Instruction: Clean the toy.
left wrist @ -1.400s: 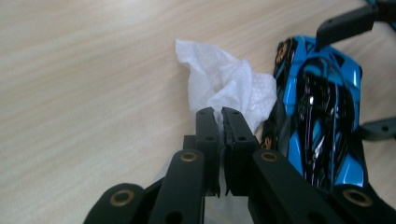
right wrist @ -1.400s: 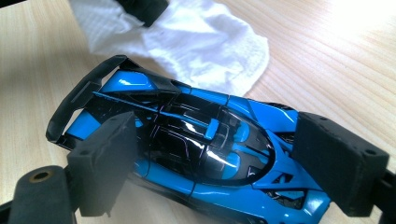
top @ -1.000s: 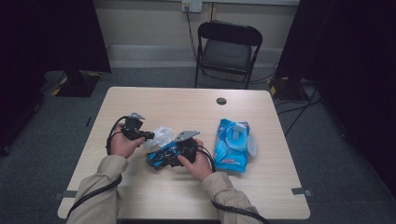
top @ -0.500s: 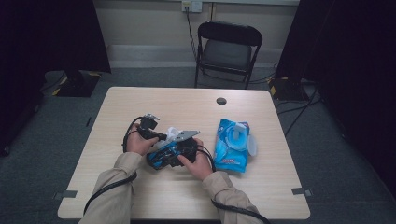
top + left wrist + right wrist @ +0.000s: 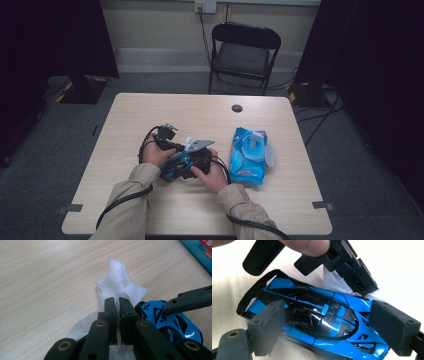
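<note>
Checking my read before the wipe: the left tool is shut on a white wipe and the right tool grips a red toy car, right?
Not quite: the toy car is blue and black, not red, as the right gripper view shows. The rest stands: the left tool is shut on the white wipe, and the right tool grips the car.

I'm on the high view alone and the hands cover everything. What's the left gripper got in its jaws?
Observer: The left gripper is shut on a white wet wipe; the left gripper view shows the cloth pinched between the jaws and bunched above them.
Operator: And the blue thing under the right hand?
Observer: A blue and black toy car. In the right gripper view the right gripper has one jaw at each side of its body.
Operator: Is the wipe on the car?
Observer: In that view the wipe sits just behind the car's far edge, under the left jaws. Whether it touches the paint I cannot tell.
</note>
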Demonstrator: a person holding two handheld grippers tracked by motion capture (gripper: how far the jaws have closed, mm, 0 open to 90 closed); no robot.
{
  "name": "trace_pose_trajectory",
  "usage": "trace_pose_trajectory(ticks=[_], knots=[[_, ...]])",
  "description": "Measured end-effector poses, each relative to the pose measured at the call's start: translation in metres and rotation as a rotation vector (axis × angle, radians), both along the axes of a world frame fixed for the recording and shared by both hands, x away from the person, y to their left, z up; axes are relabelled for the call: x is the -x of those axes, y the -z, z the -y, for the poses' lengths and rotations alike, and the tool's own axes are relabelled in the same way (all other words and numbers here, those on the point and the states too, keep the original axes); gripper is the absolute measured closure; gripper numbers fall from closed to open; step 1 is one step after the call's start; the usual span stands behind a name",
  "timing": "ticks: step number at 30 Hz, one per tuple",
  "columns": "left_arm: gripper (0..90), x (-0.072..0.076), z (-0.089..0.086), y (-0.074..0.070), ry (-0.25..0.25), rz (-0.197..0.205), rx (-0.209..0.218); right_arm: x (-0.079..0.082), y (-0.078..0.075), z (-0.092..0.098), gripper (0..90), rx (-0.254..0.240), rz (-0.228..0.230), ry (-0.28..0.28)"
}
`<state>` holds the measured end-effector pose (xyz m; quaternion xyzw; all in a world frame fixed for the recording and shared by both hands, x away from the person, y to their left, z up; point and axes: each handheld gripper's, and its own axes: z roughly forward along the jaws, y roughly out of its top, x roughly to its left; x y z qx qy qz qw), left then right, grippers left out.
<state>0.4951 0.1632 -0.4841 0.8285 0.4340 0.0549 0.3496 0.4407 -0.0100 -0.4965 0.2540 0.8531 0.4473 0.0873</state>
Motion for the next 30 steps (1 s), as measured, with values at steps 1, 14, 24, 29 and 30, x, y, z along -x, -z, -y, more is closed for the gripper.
trace_pose_trajectory(ticks=[1, 14, 24, 29, 30], knots=[[85.6, 0.001, 0.001, 0.000, 0.002, 0.004, -0.002, 0.000, 0.000, 0.000, 13.3, -0.002, -0.001, 0.001], [85.7, 0.007, -0.008, -0.001, 0.017, -0.004, -0.012, -0.001, -0.001, 0.000, 13.3, 0.010, -0.005, -0.008], [85.8, 0.020, -0.025, -0.003, 0.014, -0.023, -0.020, -0.001, -0.001, 0.000, 13.3, 0.011, -0.003, -0.009], [85.8, 0.025, -0.034, -0.003, 0.006, -0.028, -0.012, -0.001, -0.001, 0.000, 13.3, 0.011, -0.002, -0.010], [85.8, 0.026, -0.035, -0.003, 0.004, -0.028, -0.011, -0.002, -0.001, 0.000, 13.3, 0.011, -0.001, -0.011]])
